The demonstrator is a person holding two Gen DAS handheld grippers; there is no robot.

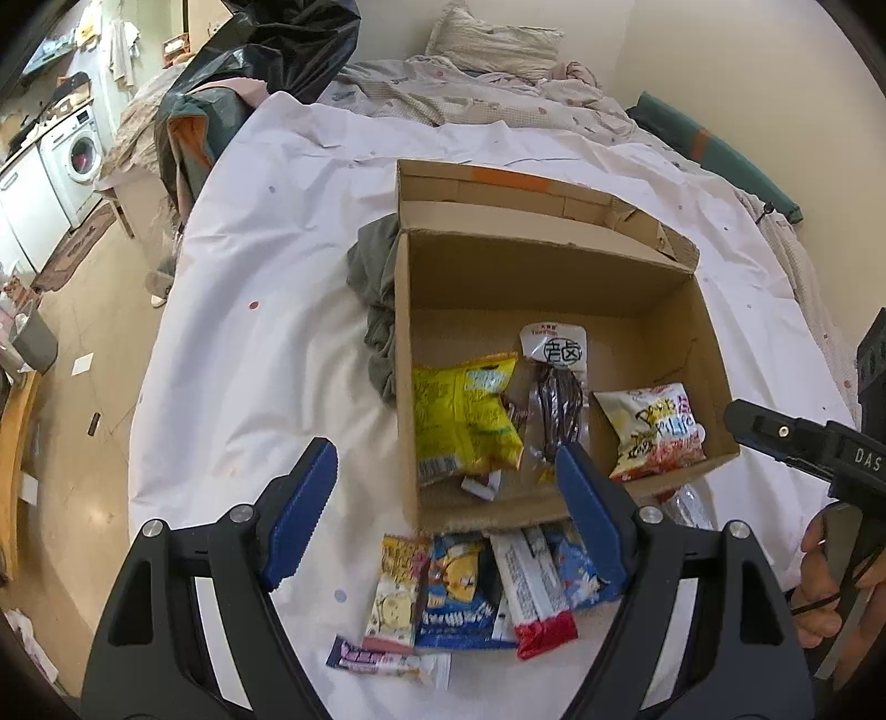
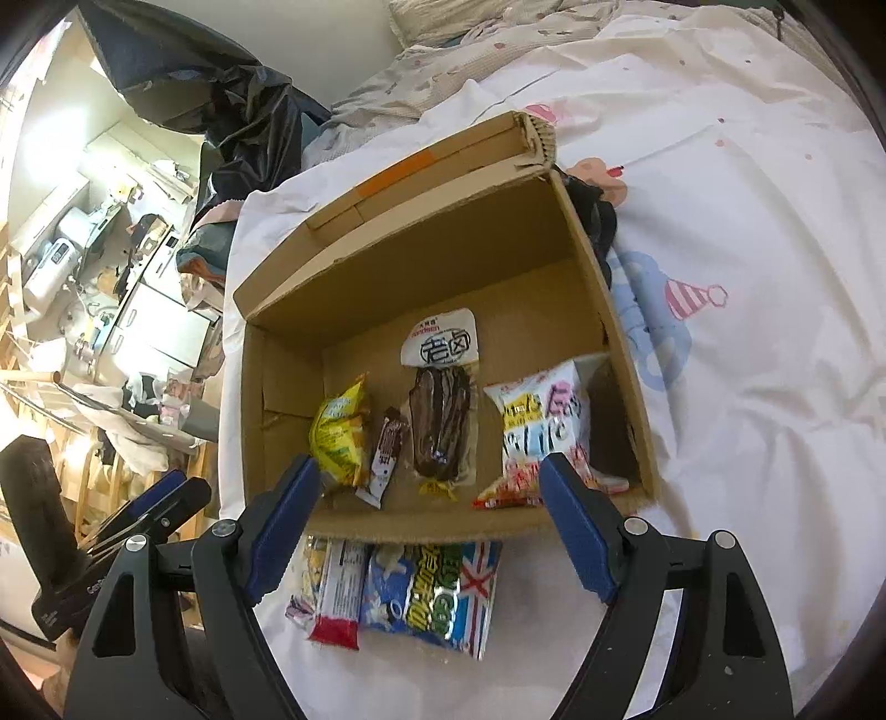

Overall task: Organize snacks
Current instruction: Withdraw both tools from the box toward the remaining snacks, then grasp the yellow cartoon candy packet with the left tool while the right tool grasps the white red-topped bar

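Note:
An open cardboard box (image 1: 554,277) (image 2: 443,232) lies on a white sheet. Inside are a yellow bag (image 1: 465,415) (image 2: 340,437), a clear pack of dark meat (image 1: 556,410) (image 2: 443,426), a white and pink bag (image 1: 659,432) (image 2: 542,426) and a small brown bar (image 2: 387,459). Loose snacks lie in front of the box: a red and white bar (image 1: 534,592) (image 2: 340,598), a blue packet (image 1: 457,592) and a green and flag-printed packet (image 2: 454,592). My left gripper (image 1: 446,509) hangs open over them. My right gripper (image 2: 429,515) is open above the box's near wall, holding nothing.
A grey-green cloth (image 1: 376,288) lies against the box's left side. A black plastic bag (image 1: 288,50) and bedding (image 1: 487,72) sit at the far end. The bed edge drops to the floor on the left. A hand (image 1: 825,587) holds the right gripper's handle.

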